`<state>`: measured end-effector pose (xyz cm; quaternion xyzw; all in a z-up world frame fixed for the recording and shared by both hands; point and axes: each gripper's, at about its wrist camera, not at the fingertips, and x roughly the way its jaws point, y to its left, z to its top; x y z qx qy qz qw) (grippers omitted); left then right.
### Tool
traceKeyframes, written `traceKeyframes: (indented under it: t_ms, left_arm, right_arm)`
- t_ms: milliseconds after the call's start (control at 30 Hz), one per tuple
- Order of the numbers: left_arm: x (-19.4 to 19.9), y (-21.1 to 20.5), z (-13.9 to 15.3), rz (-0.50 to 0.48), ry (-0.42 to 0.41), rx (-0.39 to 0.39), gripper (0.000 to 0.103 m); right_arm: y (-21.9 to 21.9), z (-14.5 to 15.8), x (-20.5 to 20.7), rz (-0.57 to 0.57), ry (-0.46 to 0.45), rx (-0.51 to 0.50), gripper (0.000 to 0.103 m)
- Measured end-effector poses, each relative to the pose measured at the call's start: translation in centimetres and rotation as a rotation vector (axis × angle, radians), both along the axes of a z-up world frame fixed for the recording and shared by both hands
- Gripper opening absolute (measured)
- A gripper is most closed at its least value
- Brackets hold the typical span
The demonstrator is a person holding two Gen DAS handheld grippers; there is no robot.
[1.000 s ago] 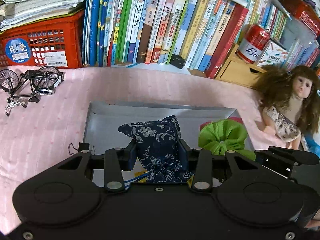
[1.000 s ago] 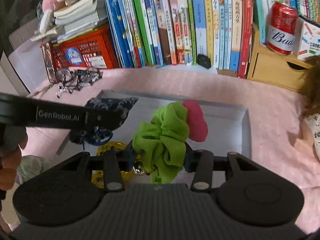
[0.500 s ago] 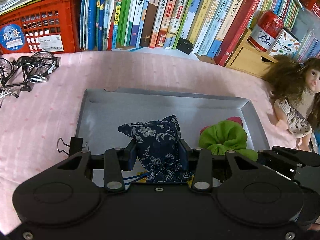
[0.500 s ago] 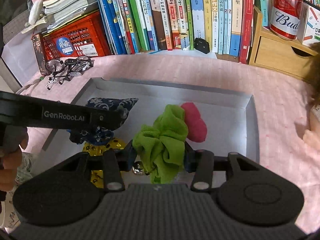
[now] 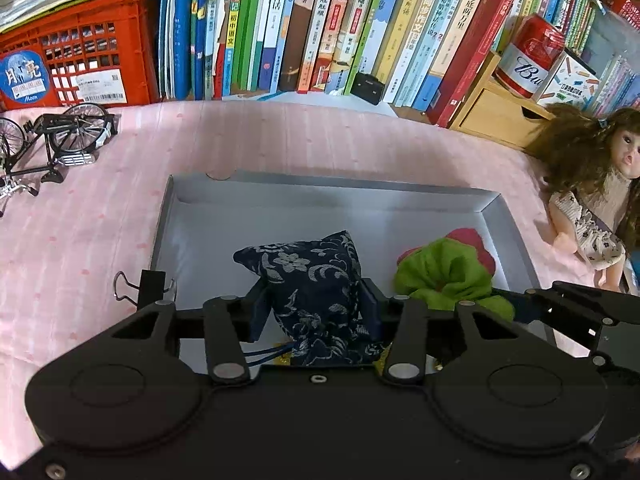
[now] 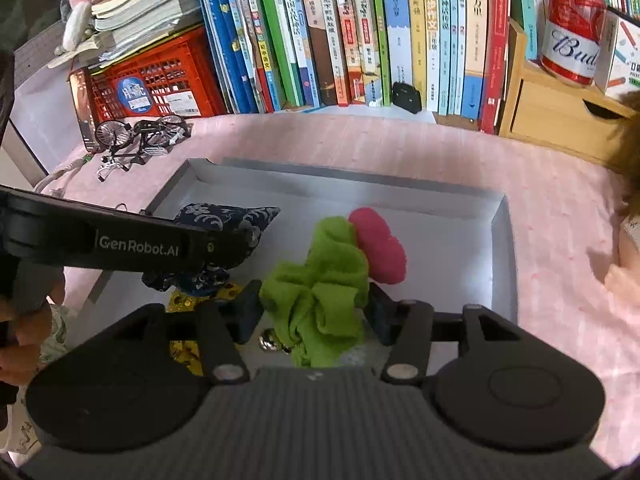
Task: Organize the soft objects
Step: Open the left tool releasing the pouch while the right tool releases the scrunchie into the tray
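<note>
A navy floral pouch rests in the silver tray, low at its near side. My left gripper has it between the pads; the jaws are opening, but both pads still touch the cloth. A green scrunchie lies in the same tray between the fingers of my right gripper. Those jaws are opening wide and the pads stand beside the fabric, no longer squeezing it. A pink soft piece lies just behind the scrunchie. The left gripper's body crosses the right wrist view.
A gold item and a small bell lie at the tray's near edge. A binder clip sits left of the tray, a model bicycle farther left, and a doll to the right. Books, a red crate and a can line the back.
The right jaws have spread apart and the green scrunchie has loosened between them. The left jaws have widened slightly, with the pouch still between them. Both views now look down more steeply into the tray.
</note>
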<state>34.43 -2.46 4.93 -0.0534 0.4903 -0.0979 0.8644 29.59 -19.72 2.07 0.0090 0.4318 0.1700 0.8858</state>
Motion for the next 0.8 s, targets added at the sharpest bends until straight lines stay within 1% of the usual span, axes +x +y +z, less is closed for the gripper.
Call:
traceKeyframes:
  t_ms: [100, 233, 367, 500, 733, 800]
  left_arm:
    - [-0.4, 0.1, 0.6, 0.009, -0.008, 0.002, 0.051]
    - [-1.6, 0.3, 2.2, 0.014, -0.055, 0.021, 0.064]
    - [-3.6, 0.6, 4.4, -0.002, -0.108, 0.011, 0.072]
    - [-6.1, 0.7, 6.5, -0.027, -0.164, 0.039, 0.075]
    - [-10.8, 0.8, 9.1, -0.06, -0.258, 0.043, 0.078]
    - [-12.3, 0.8, 9.6, -0.069, -0.282, 0.041, 0.079]
  right_arm:
    - [-0.2, 0.7, -0.4, 0.001, -0.019, 0.012, 0.081]
    - [-0.4, 2.0, -1.4, 0.007, -0.054, 0.01, 0.084]
    - [-1.1, 3.6, -2.9, 0.0, -0.107, 0.025, 0.086]
    - [-1.9, 5.4, -4.8, -0.02, -0.172, 0.045, 0.088]
    - [-2.2, 7.9, -8.8, -0.031, -0.276, 0.035, 0.09]
    - [-2.3, 8.5, -9.9, -0.037, -0.306, 0.032, 0.093]
